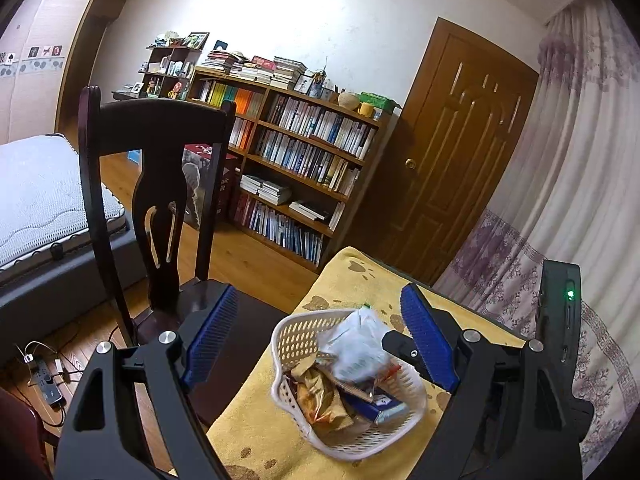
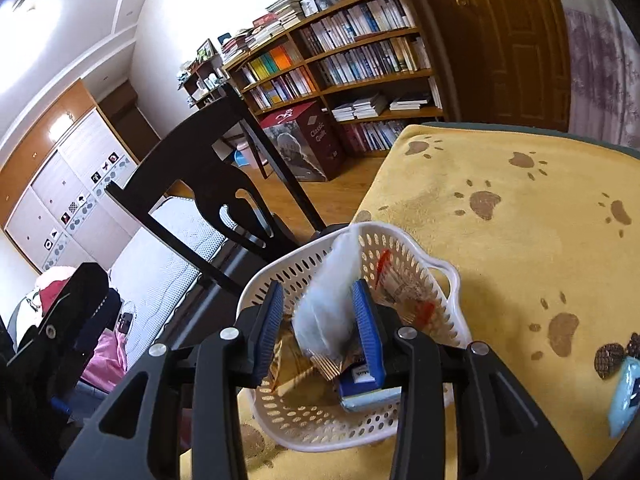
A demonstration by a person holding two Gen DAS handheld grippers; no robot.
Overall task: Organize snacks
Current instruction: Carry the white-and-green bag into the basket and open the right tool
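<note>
The right hand-held gripper [image 2: 318, 326] is pinching a white packet [image 2: 328, 316] over the basket [image 2: 448, 280], placing it; next, letting go. The left hand-held gripper [image 1: 320, 340] is hanging spread.

Bookshelf [image 1: 304, 152], wooden door [image 1: 452, 152], dark chair [image 1: 156, 184]

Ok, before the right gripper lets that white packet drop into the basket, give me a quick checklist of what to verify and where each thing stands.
1. White packet is over the basket, not outside the rim: ok.
2. Right gripper has the packet between its pads: ok; firmness of the pinch: cannot tell.
3. Left gripper is open, holds nothing, and is clear of the drop: ok.
4. Basket sits flat on the yellow paw-print cloth: ok.
5. Room left in the basket beside the orange bag and blue box: cannot tell.
6. All snacks gathered: not ok, a light blue packet lies on the cloth.
</note>
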